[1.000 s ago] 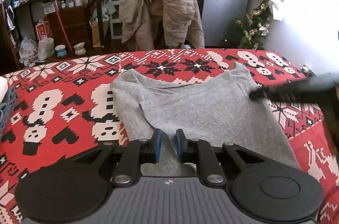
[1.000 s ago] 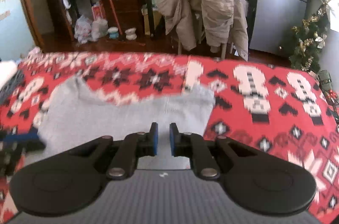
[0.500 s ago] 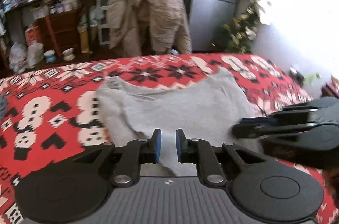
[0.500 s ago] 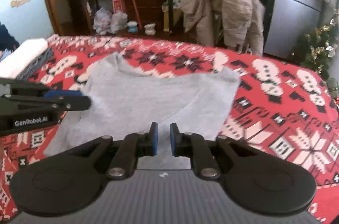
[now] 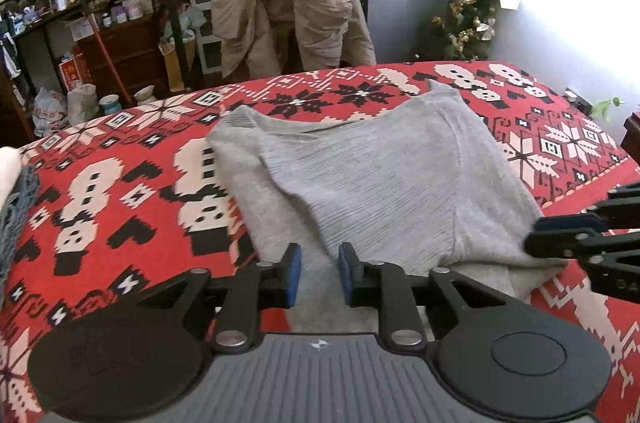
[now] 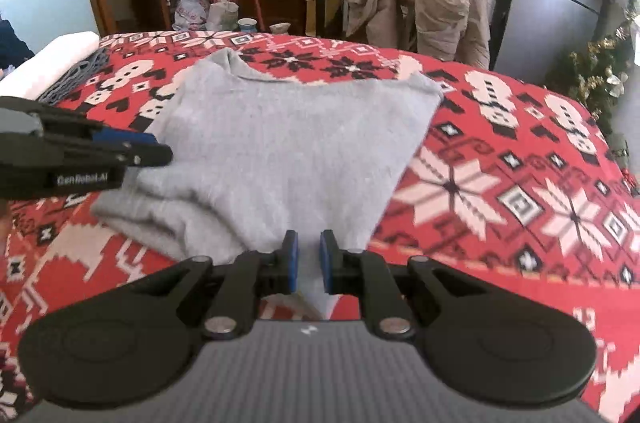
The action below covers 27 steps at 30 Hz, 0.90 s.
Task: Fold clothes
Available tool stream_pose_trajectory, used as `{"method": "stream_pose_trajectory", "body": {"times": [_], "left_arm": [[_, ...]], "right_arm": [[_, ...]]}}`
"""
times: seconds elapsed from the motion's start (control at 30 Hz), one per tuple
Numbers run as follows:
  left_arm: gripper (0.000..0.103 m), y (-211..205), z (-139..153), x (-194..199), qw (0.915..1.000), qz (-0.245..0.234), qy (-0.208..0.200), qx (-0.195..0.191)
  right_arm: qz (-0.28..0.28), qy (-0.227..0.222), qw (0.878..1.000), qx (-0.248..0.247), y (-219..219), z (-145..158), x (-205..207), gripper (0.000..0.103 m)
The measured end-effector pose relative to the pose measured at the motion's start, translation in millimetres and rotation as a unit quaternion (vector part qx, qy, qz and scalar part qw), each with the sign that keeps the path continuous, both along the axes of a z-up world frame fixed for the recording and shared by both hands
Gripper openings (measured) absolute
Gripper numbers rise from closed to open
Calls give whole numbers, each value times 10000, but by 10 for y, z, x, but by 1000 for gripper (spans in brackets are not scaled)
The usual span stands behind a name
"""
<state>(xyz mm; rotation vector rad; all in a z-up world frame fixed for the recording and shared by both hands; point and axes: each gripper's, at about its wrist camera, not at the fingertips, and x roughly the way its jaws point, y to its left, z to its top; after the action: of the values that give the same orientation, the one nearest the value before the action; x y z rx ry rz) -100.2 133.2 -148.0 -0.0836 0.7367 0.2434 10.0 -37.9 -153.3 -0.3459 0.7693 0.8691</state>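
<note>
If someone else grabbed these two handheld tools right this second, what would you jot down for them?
Left tool: slightly parted, over the near edge of the grey sweater; cloth shows between the pads, but whether it is pinched I cannot tell.
Right tool: same story, at the sweater's near right part.
The sweater lies on the red patterned blanket, partly folded: one layer is turned over the body, with a bunched fold along its near left edge.
A white and a grey item sit at the blanket's far left.
Left to do: finish folding the sweater into a compact shape.
</note>
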Motion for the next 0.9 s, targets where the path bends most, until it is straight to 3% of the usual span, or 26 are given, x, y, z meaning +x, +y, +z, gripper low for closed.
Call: {"method": "stream_pose_trajectory", "body": {"times": [0.1,0.23,0.4,0.57,0.77,0.9], "left_arm": [[22,20,75,-115,9994,-22,-215,-273],[22,-131,128,-98,9976,-413,-451,-313],[25,-264,-54,6,9990,-439,-75,-63],[33,-211,-55,-189,9991,-384,-128,-87],[31,-227,-15,-361,9991,-390,-147,-63],[31,-217,-18,-364,9990,-402,-179,-57]], "right_arm": [[-46,60,9998,184,-38,61,-71,13],[123,4,9993,351,165,110,-127,13],[158,-48,9996,240,419,14,-129,13],[111,-73,9998,145,164,-36,-254,12],[-262,176,9990,316,-273,-26,-315,12],[-406,51,9983,424,-273,44,-243,12]]}}
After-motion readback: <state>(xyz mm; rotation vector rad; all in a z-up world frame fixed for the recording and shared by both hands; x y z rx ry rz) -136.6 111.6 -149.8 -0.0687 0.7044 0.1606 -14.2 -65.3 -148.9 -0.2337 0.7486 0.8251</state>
